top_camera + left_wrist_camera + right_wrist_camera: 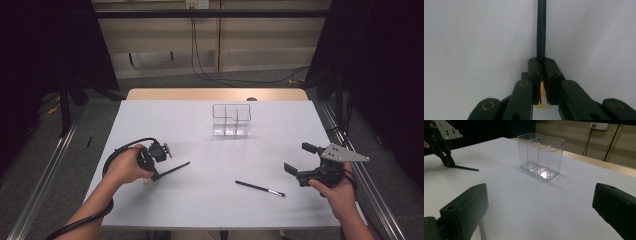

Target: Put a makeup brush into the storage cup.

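A clear plastic organiser (231, 120) with compartments stands on the white table (200, 135), toward the back. My left gripper (154, 176) is shut on a thin black pen-like stick (174, 170) close to its tan end, low over the table's left side. In the left gripper view, the stick (541, 30) runs straight out from the closed pads (551, 70). A second black stick (260, 188) lies flat at the front centre. My right gripper (296, 161) hovers just right of it, open, with nothing between its fingers (466, 207).
The organiser (541, 155) is ahead of the right gripper, and the left gripper (447, 161) with its stick (466, 168) shows at far left. A wooden strip (215, 94) edges the table's back. Metal rails run along both sides, and cables hang on the rear wall.
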Tool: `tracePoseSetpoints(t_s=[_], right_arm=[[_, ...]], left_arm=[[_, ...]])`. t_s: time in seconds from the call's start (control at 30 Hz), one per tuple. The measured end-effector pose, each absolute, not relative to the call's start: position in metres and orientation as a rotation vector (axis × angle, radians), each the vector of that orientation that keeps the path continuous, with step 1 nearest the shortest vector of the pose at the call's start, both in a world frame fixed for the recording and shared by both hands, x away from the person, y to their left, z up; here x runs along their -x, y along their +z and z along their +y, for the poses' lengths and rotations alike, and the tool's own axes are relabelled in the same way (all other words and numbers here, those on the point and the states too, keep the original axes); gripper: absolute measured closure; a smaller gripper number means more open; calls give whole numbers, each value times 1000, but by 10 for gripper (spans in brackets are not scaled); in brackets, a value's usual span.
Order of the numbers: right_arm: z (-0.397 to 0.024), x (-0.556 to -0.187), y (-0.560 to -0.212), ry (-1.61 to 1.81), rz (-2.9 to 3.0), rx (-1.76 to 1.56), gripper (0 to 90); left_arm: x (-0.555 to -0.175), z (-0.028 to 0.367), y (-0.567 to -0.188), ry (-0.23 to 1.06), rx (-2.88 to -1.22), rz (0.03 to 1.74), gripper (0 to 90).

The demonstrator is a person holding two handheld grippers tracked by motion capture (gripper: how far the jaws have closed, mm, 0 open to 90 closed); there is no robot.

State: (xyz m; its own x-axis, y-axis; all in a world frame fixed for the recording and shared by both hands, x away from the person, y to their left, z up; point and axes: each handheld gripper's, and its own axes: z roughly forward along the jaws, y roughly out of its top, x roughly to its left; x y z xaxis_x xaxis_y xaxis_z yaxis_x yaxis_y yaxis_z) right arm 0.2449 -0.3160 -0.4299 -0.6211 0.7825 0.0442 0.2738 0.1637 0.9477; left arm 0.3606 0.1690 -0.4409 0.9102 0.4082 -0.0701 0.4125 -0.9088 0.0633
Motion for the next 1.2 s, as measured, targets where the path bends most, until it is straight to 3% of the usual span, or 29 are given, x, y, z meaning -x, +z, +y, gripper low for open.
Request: tracePoseSetpoints(t_s=[0.6, 1.2], right_arm=[[-316, -246, -432, 1457, 1993, -1007, 0], [-315, -246, -432, 1463, 1999, -1003, 0]], left_arm=[[-364, 162, -422, -127, -2979, 623, 848], [-362, 131, -398, -132, -2930, 499, 848]])
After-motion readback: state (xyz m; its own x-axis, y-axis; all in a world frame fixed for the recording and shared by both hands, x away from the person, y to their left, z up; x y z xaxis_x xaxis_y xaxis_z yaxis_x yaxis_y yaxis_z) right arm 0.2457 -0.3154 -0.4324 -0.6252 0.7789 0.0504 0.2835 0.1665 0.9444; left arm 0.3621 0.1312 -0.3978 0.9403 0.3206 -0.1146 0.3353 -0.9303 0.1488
